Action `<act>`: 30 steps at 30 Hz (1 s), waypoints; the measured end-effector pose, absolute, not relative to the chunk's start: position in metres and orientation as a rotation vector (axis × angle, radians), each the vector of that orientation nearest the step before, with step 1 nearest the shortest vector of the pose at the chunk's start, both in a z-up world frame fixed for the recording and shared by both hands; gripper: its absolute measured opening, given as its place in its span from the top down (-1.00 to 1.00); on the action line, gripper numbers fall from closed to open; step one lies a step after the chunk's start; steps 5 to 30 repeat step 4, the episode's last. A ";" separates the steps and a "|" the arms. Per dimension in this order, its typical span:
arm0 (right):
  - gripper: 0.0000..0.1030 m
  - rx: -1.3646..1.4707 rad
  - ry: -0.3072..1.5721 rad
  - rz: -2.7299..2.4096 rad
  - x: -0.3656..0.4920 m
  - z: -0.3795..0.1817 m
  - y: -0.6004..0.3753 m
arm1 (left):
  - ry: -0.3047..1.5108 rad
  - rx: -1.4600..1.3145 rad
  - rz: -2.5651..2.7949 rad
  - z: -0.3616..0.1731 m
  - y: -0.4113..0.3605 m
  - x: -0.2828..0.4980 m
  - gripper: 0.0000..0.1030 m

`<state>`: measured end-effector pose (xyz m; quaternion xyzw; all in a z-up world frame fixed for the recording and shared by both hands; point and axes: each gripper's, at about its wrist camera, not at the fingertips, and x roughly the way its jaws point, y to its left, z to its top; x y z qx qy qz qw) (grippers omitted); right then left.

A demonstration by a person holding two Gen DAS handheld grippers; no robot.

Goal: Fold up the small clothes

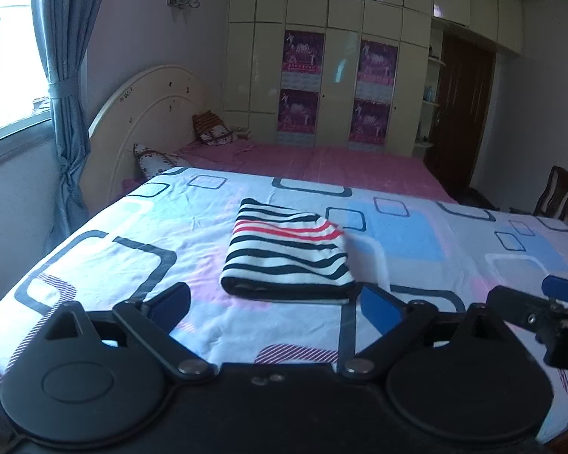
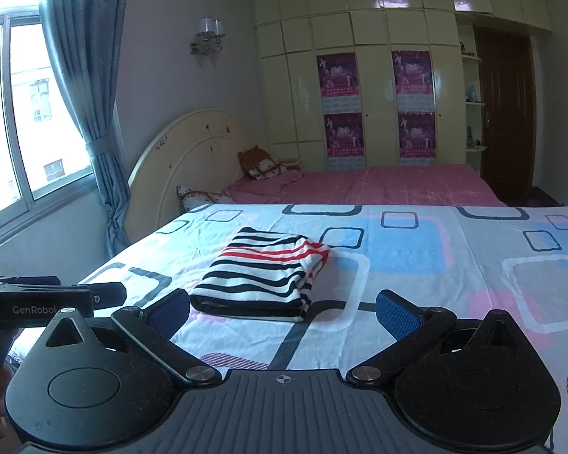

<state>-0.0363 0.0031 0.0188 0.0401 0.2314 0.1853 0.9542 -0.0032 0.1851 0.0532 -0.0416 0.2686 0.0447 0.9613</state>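
Observation:
A small striped garment (image 1: 287, 253), white with black and red stripes, lies folded into a thick rectangle on the patterned sheet (image 1: 132, 249). It also shows in the right wrist view (image 2: 265, 276). My left gripper (image 1: 276, 306) is open and empty, just short of the garment's near edge. My right gripper (image 2: 284, 314) is open and empty, a little back from the garment and to its right. The right gripper's side (image 1: 541, 310) shows at the left view's right edge. The left gripper's side (image 2: 56, 299) shows at the right view's left edge.
The sheet covers a raised flat surface whose left edge (image 1: 38, 265) drops away. Behind it is a pink bed (image 2: 378, 187) with pillows (image 2: 261, 164) and a headboard. Wardrobes (image 2: 375, 94), a door (image 2: 507, 113), a chair (image 1: 554, 193), curtain (image 2: 87, 94) and window lie beyond.

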 end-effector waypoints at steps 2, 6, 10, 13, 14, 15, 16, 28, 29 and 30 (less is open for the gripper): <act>-1.00 0.082 0.479 0.373 -0.030 0.016 0.002 | 0.553 -0.068 0.095 0.051 0.185 0.005 -0.92; -1.00 0.085 0.492 0.362 -0.022 0.011 0.001 | 0.573 -0.057 0.105 0.047 0.186 0.016 -1.00; -1.00 0.085 0.492 0.362 -0.022 0.011 0.001 | 0.573 -0.057 0.105 0.047 0.186 0.016 -1.00; -1.00 0.085 0.492 0.362 -0.022 0.011 0.001 | 0.573 -0.057 0.105 0.047 0.186 0.016 -1.00; -1.00 0.085 0.492 0.362 -0.022 0.011 0.001 | 0.573 -0.057 0.105 0.047 0.186 0.016 -1.00; -1.00 0.085 0.492 0.362 -0.022 0.011 0.001 | 0.573 -0.057 0.105 0.047 0.186 0.016 -1.00; -1.00 0.085 0.492 0.362 -0.022 0.011 0.001 | 0.573 -0.057 0.105 0.047 0.186 0.016 -1.00; -1.00 0.085 0.492 0.362 -0.022 0.011 0.001 | 0.573 -0.057 0.105 0.047 0.186 0.016 -1.00; -1.00 0.085 0.492 0.362 -0.022 0.011 0.001 | 0.573 -0.057 0.105 0.047 0.186 0.016 -1.00; -1.00 0.085 0.492 0.362 -0.022 0.011 0.001 | 0.573 -0.057 0.105 0.047 0.186 0.016 -1.00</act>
